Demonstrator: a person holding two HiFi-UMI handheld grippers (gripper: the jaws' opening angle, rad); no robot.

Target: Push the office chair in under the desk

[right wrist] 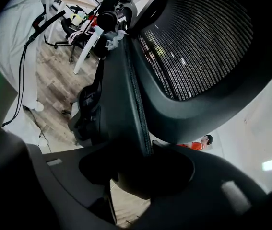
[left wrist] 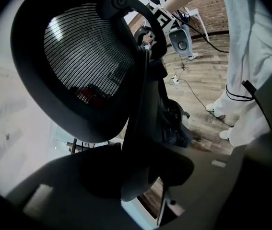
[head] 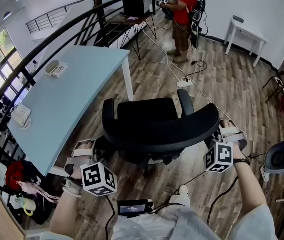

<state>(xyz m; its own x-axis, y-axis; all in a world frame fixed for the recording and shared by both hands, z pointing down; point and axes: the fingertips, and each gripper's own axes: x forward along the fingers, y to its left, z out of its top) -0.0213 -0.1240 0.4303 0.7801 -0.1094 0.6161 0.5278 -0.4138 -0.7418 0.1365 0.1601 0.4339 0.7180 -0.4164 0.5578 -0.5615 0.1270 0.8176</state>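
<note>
The black office chair (head: 147,115) stands on the wood floor beside the light blue desk (head: 66,91), its seat turned toward the desk's corner. My left gripper (head: 100,149) is shut on the left end of the curved backrest (head: 167,131). My right gripper (head: 213,135) is shut on the backrest's right end. In the left gripper view the backrest's edge runs down between the jaws of the left gripper (left wrist: 140,176), with the mesh (left wrist: 88,56) above. The right gripper view shows the same edge clamped in the right gripper (right wrist: 140,171) under the mesh (right wrist: 198,47).
A person in a red shirt (head: 182,14) stands at the back near a small dark table (head: 131,19). A white side table (head: 244,34) is at the back right. A power strip with a cable (head: 184,83) lies on the floor beyond the chair. A railing (head: 56,39) runs behind the desk.
</note>
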